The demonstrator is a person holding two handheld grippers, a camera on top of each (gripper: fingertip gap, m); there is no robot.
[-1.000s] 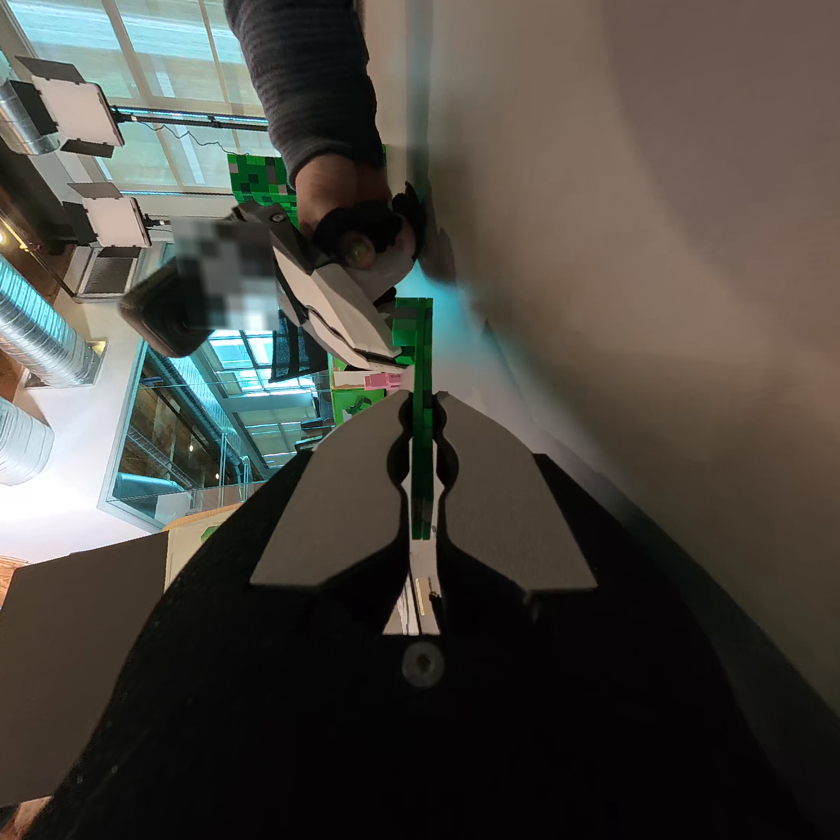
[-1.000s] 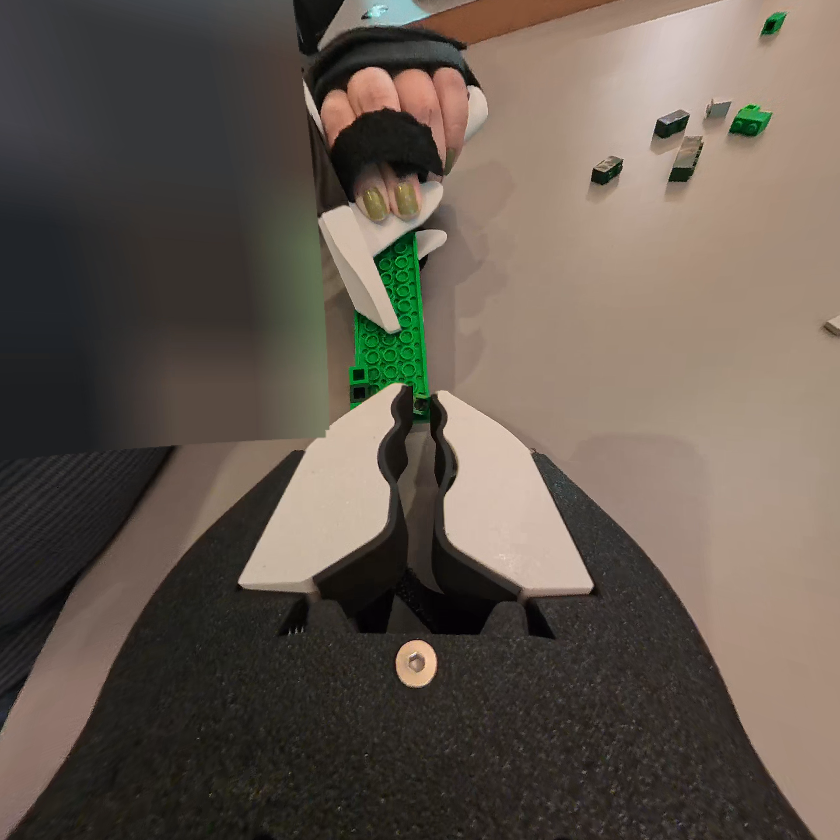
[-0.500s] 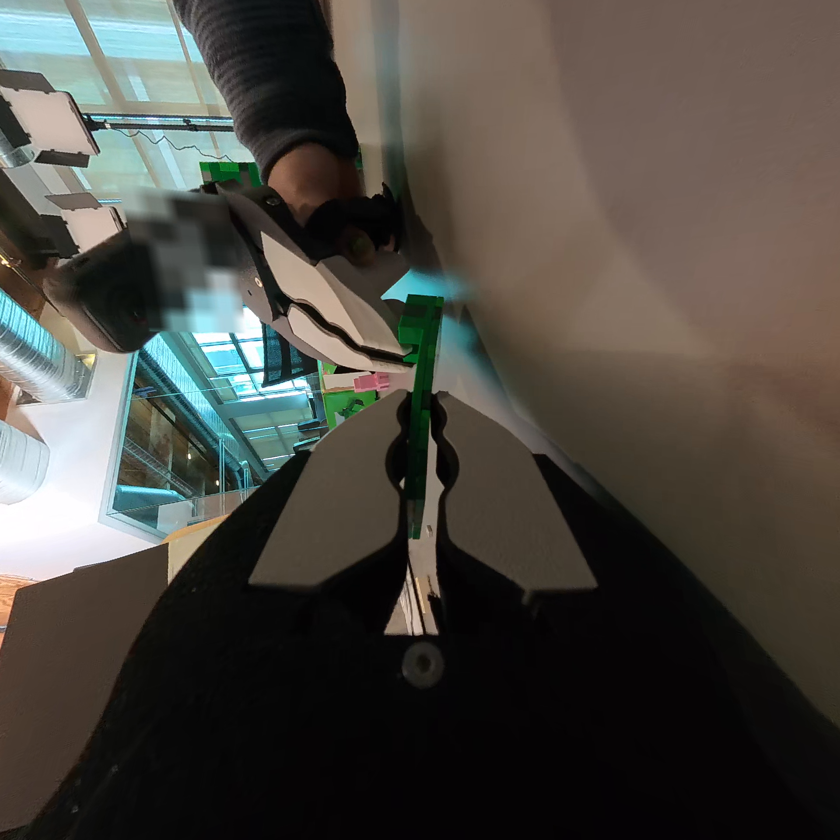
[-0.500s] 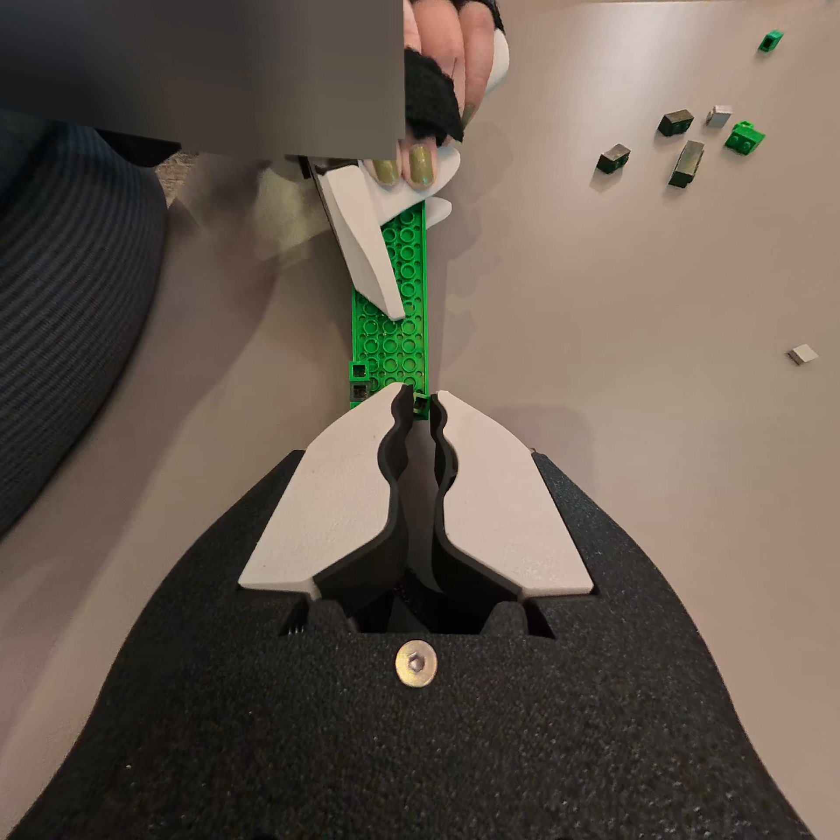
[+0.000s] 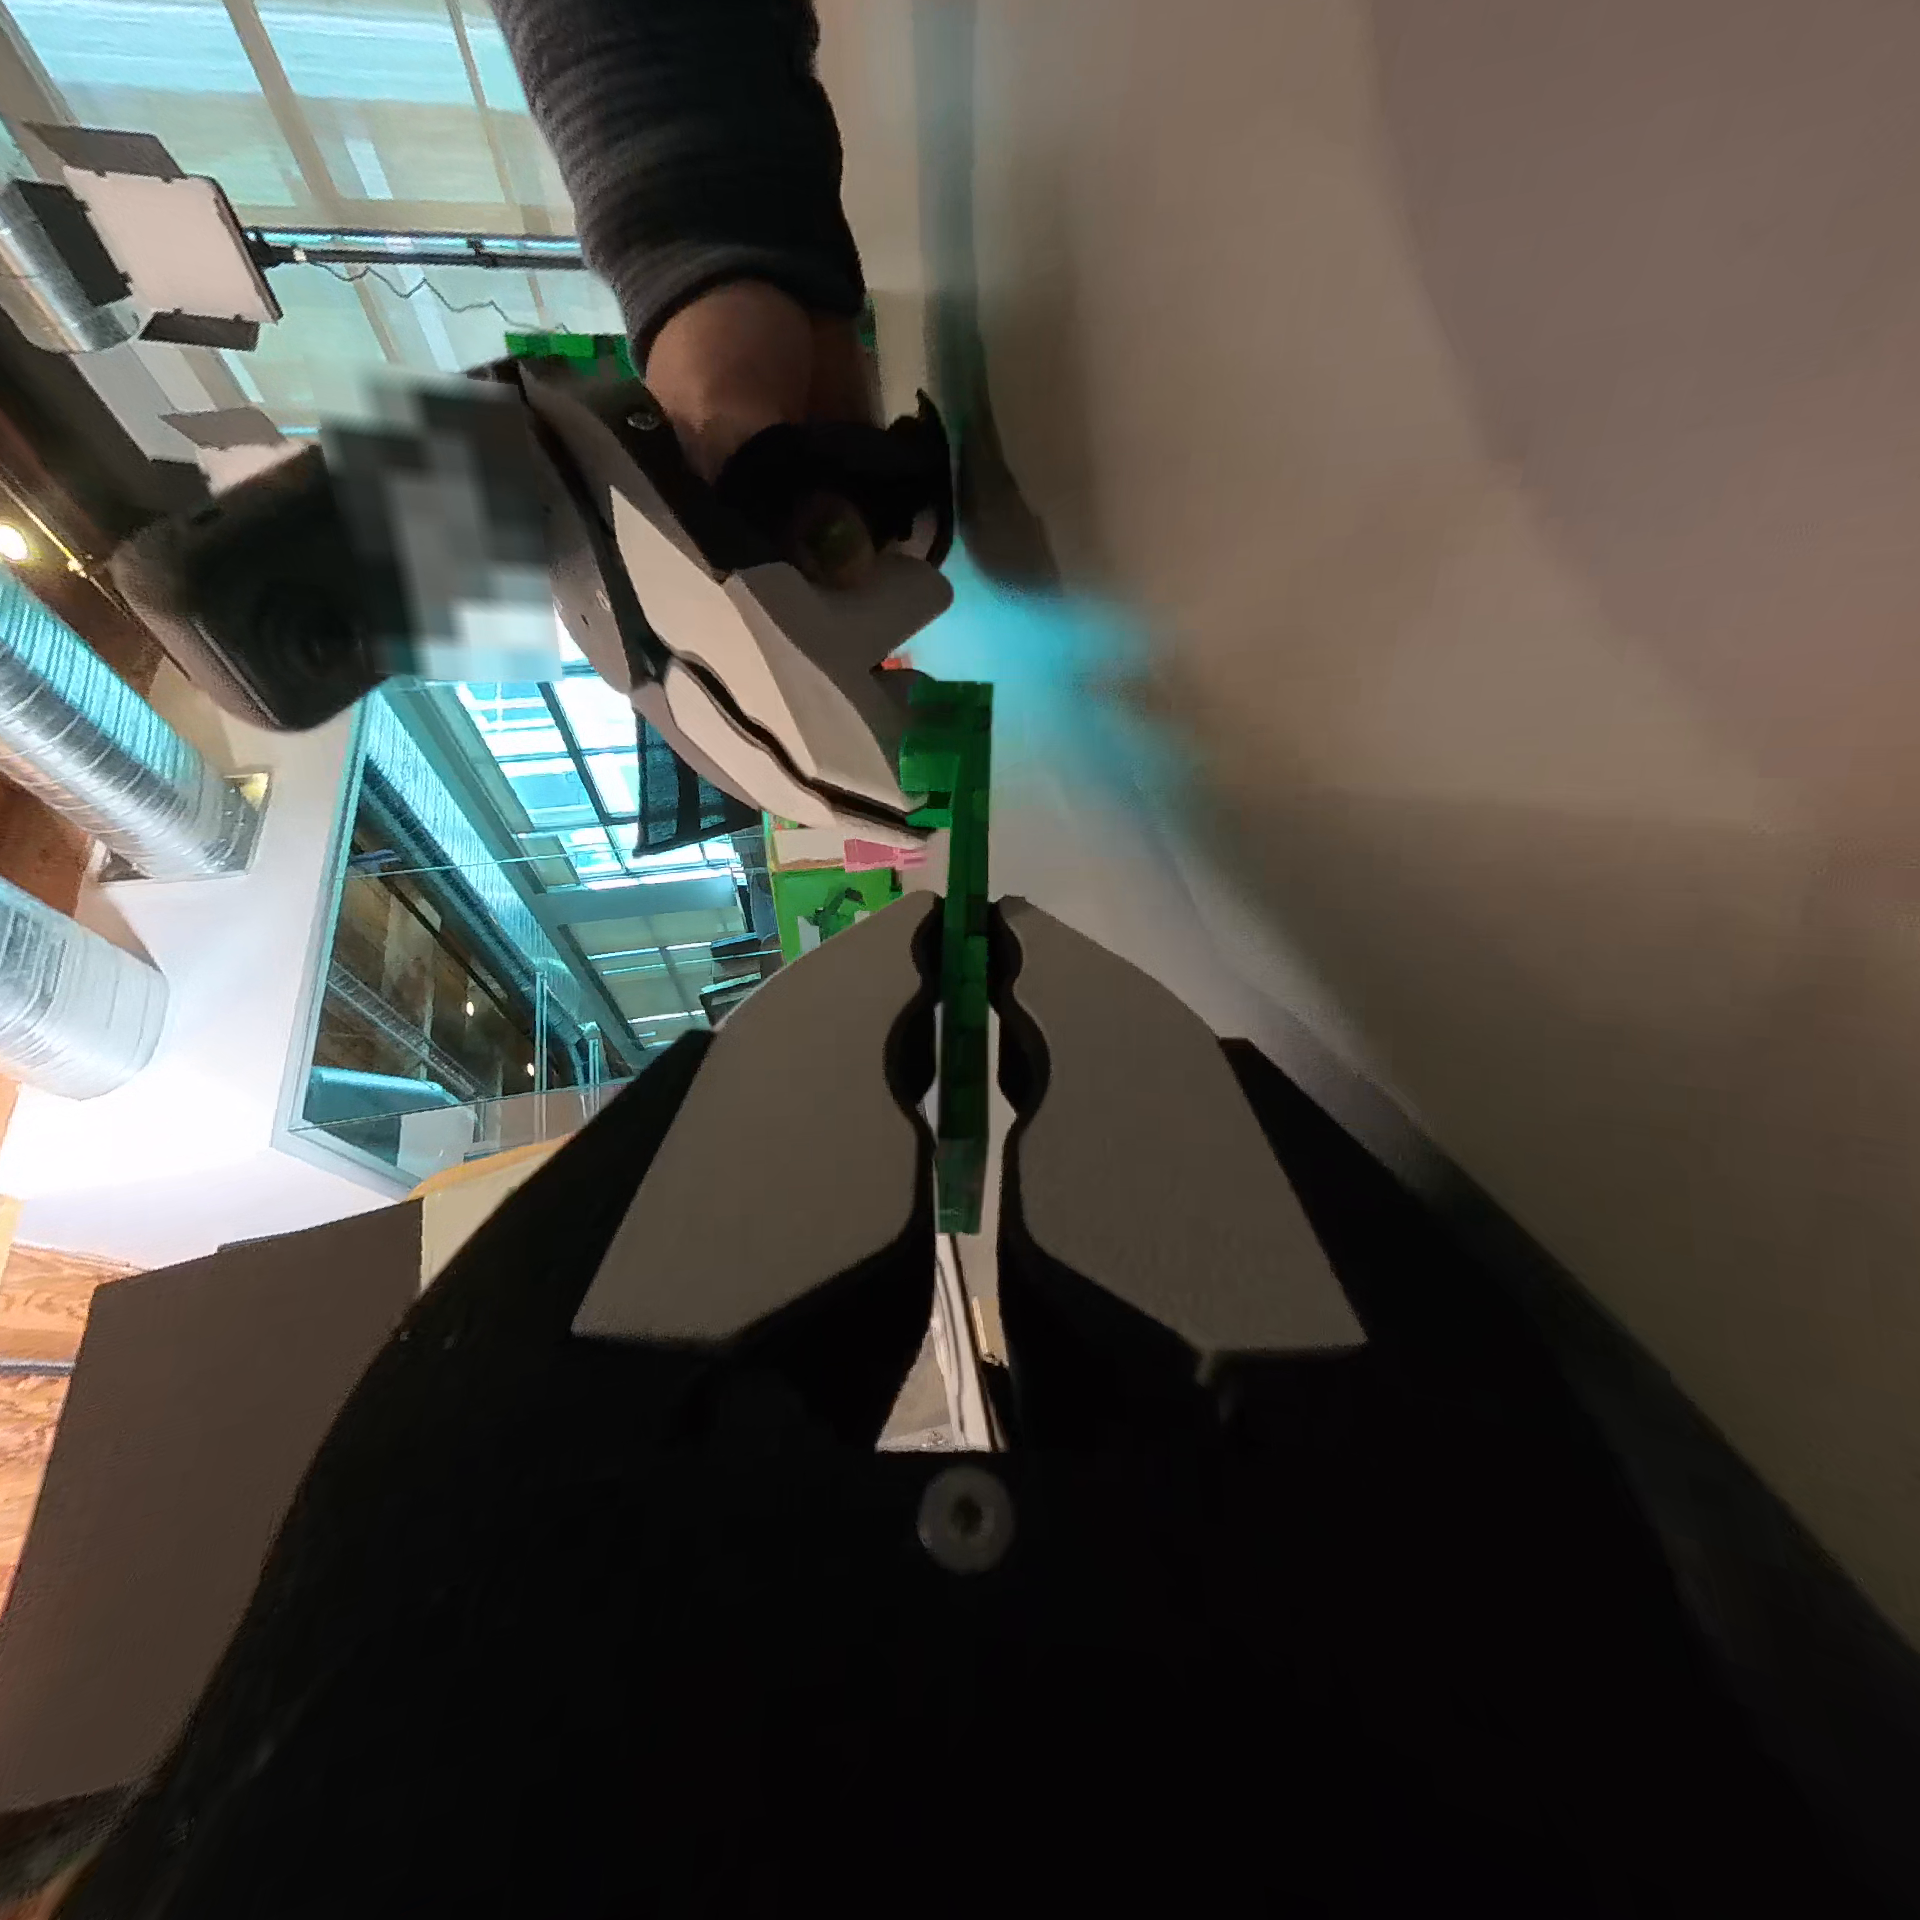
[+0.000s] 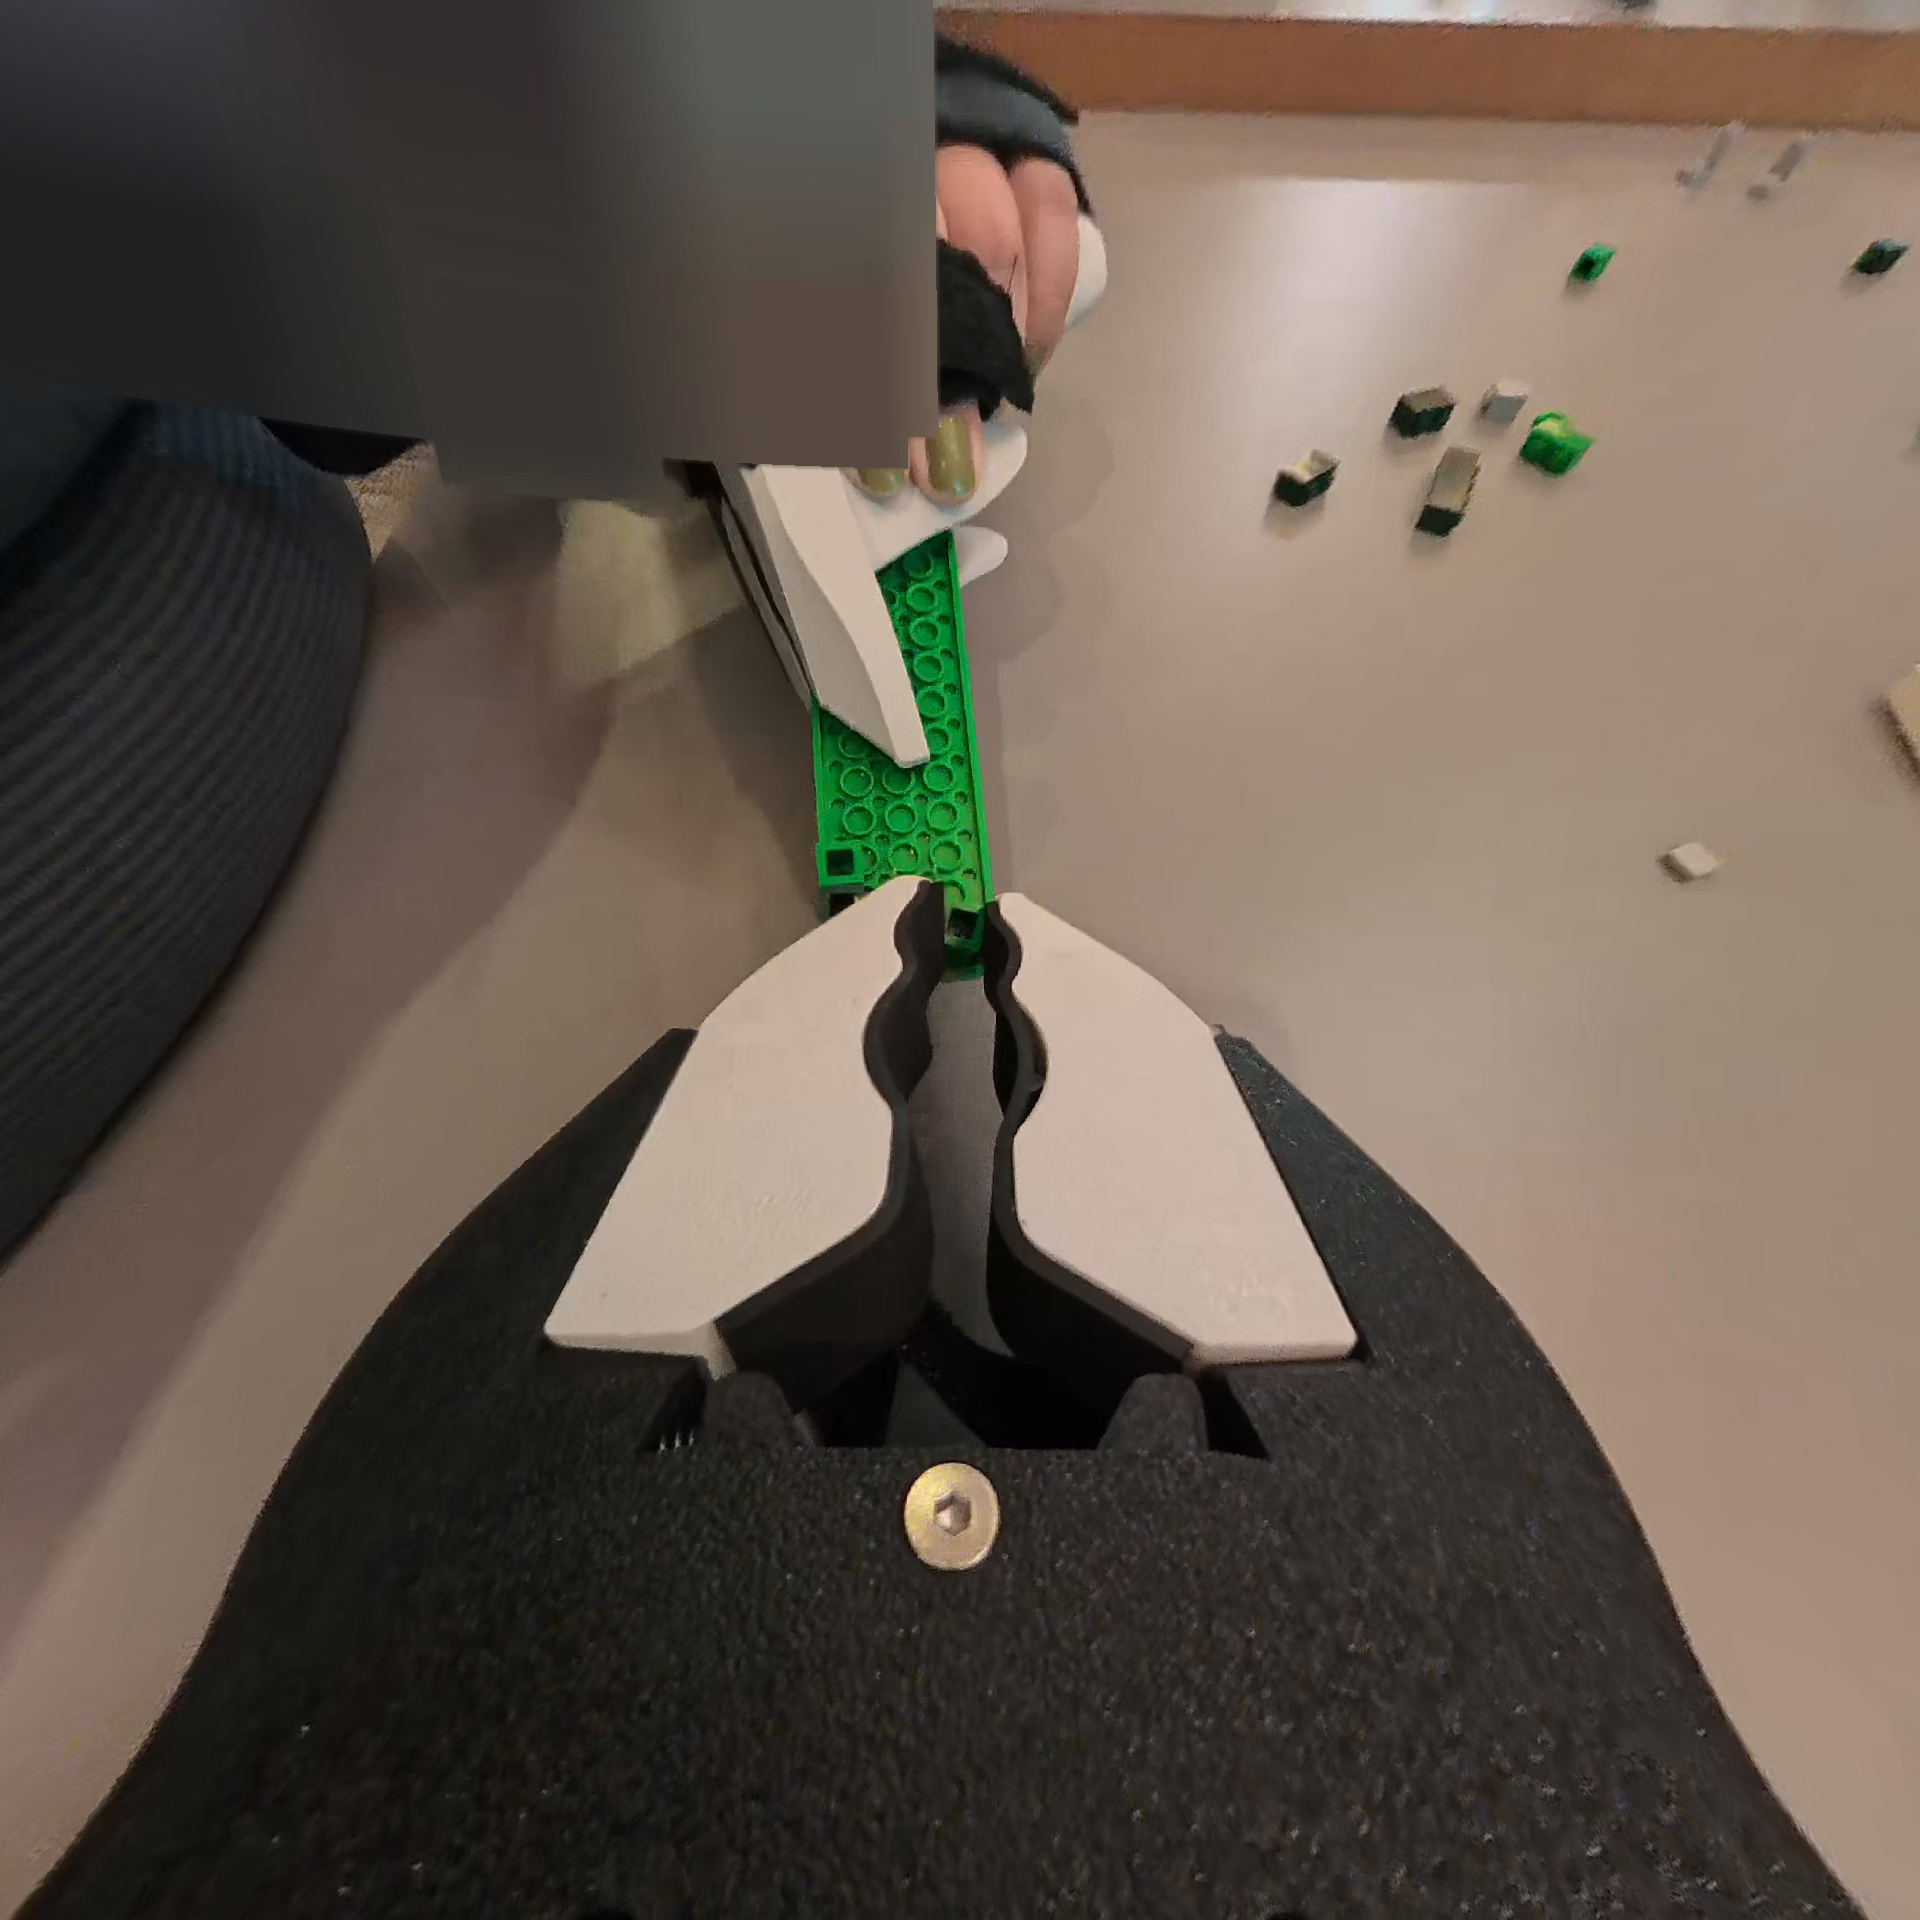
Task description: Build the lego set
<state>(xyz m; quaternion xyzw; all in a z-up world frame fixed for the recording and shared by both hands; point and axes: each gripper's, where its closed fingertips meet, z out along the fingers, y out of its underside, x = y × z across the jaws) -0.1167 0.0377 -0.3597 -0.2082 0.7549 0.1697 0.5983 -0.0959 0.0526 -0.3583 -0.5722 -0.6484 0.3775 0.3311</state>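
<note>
We clamp long green plate (image 5: 961,1049) in left gripper (image 5: 961,914) | right gripper (image 6: 951,914) pinches small green brick (image 6: 961,930) at its far end | plate's axis runs between both

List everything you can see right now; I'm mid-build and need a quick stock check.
green plate: one, bright green, long, held between both grippers
loose bricks: about ten, green, dark and grey, scattered on the table's right side
table: one, beige, beneath everything
light panels: two, white, overhead in the left wrist view
sleeve: one, dark striped, left edge
hand: one, black strap, holding the left gripper
left gripper: one, white fingers, shut on the plate's far end
right gripper: one, white fingers, shut on its near end
</note>
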